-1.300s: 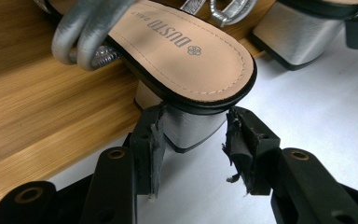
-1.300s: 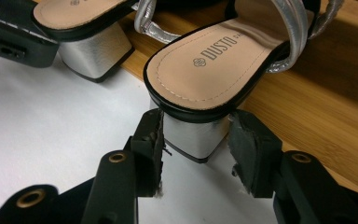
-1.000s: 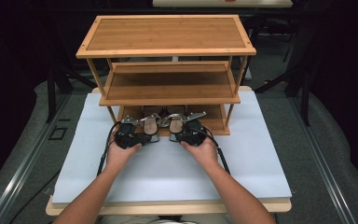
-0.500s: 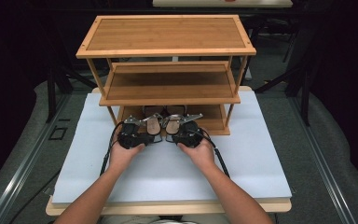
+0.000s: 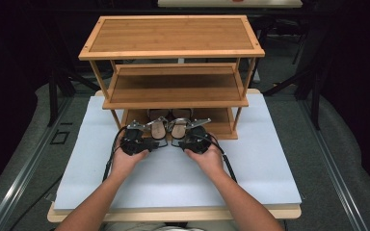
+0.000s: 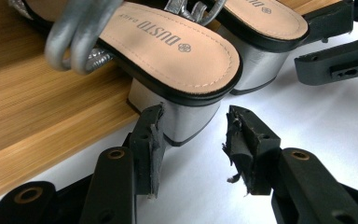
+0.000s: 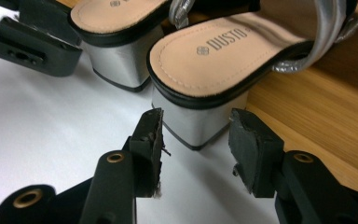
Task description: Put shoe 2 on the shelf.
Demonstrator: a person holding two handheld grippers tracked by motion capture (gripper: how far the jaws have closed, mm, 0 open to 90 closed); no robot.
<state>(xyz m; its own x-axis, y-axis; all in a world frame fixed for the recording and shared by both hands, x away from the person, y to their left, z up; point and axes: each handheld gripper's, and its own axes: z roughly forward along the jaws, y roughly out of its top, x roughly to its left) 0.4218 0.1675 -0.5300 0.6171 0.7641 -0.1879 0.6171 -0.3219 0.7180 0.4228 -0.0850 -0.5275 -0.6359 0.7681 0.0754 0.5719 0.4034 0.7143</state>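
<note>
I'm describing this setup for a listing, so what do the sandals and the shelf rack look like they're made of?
The sandals seem to be faux leather: matte beige stitched insoles, shiny metallic silver straps and block heels with a brushed silver wrap. The shelf rack looks like bamboo, honey coloured, with fine straight grain and a smooth satin finish. Whether the leather is real cannot be told.

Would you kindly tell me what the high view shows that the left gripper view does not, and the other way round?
High view: the whole three-tier wooden rack and the white mat from edge to edge. Left gripper view: the brand print on an insole, and the left gripper with frayed pads at a silver block heel. Shared: the pair of sandals at the bottom shelf.
</note>
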